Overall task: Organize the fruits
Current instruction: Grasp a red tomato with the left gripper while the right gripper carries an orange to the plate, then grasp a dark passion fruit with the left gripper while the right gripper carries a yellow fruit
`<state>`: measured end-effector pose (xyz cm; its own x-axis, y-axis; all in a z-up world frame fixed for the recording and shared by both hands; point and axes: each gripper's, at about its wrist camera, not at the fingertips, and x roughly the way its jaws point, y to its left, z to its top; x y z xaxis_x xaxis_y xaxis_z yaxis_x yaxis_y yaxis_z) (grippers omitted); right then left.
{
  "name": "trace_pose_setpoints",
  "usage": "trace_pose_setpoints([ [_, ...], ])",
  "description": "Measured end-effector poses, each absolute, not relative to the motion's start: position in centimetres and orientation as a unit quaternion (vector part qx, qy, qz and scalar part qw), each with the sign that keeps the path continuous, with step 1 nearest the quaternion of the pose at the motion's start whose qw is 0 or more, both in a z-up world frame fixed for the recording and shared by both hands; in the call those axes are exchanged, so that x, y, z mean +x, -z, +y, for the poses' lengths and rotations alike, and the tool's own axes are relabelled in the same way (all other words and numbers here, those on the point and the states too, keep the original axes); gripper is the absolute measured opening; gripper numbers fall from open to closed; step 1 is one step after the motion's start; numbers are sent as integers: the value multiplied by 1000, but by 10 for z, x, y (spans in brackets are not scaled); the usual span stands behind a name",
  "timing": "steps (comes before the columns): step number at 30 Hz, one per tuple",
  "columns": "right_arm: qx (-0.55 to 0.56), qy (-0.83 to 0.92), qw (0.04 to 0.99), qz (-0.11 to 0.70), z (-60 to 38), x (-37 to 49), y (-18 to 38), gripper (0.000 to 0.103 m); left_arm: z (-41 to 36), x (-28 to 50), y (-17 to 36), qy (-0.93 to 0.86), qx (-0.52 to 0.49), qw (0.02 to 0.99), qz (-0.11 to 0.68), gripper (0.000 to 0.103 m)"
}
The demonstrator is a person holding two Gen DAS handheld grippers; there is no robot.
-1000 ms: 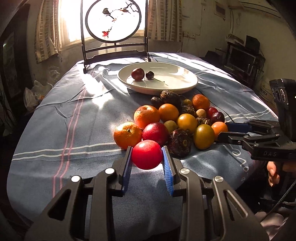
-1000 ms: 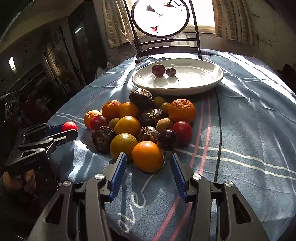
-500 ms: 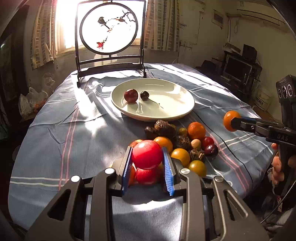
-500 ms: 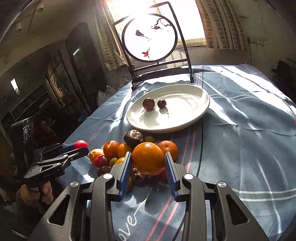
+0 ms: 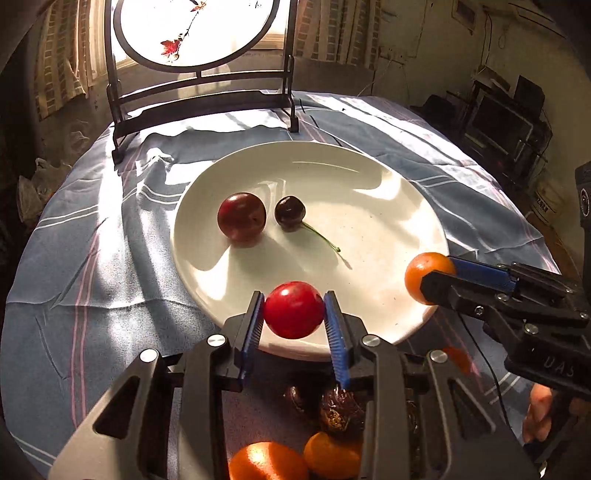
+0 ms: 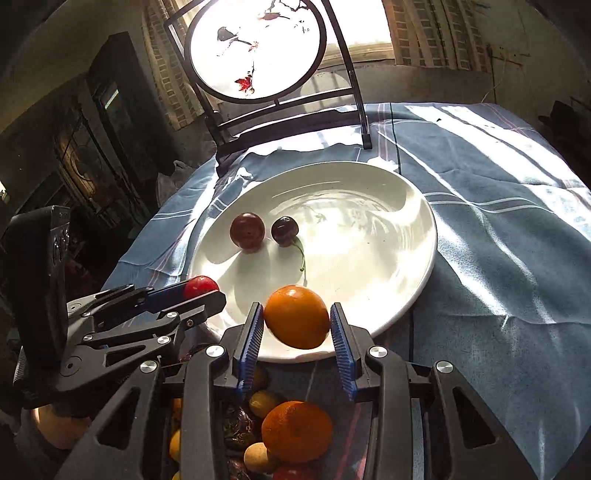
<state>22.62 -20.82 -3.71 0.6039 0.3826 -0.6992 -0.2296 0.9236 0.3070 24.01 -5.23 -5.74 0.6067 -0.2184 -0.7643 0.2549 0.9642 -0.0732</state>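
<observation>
Closest in, right under the tools, is the pile of loose fruit on the blue striped tablecloth [image 5: 92, 258]: a mandarin [image 6: 295, 432], a couple of small yellowish fruits [image 6: 262, 404] and some dark wrinkly fruits [image 5: 340, 406]. You can also see a bit of the person's fingers [image 5: 535, 413] on the right tool's handle.

Next up is the left gripper [image 5: 294, 295], with a shiny red fruit [image 5: 294, 310] sitting between its blue pads [image 5: 255, 325], hanging over the near rim of the white plate [image 5: 369, 158]. Its jaws have just been opening, so the pads flank the fruit closely but don't look like they're pinching it anymore.

It's the same deal with the right gripper [image 6: 297, 308]. There's an orange [image 6: 297, 317] between its pads, also over the plate's near edge and off to the right of the red one. Those jaws have just been easing apart too, and there's a thin sliver of gap on the orange's right side, so I'd call it let go.

Further back on the plate there's a dark red plum [image 5: 242, 216], with a near-black cherry [image 5: 290, 212] just beside it. The cherry's stem trails toward the near side.

Past the plate, at the far edge of the table, a round painted screen in a dark frame [image 5: 192, 29] stands upright. Behind it is a bright window with checked curtains [image 5: 325, 29].
</observation>
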Motion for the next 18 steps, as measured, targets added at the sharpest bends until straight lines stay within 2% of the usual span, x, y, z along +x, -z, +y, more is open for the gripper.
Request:
trace_pose_setpoints([
  [1, 93, -168, 896, 401, -209, 223, 34, 47, -50, 239, 56, 128, 18, 898, 421, 44],
  [2, 91, -166, 901, 389, -210, 219, 30, 53, -47, 235, 51, 128, 8, 902, 413, 56],
  [3, 88, -167, 906, 379, -212, 213, 25, 53, -43, 228, 43, 130, 0, 907, 400, 63],
  [9, 75, -171, 919, 346, -228, 161, 5, 53, -22, 162, 15, 130, 15, 928, 348, 65],
  [18, 84, -180, 913, 356, -253, 80, 29, 53, -9, 66, 47, 149, 59, 918, 363, 65],
])
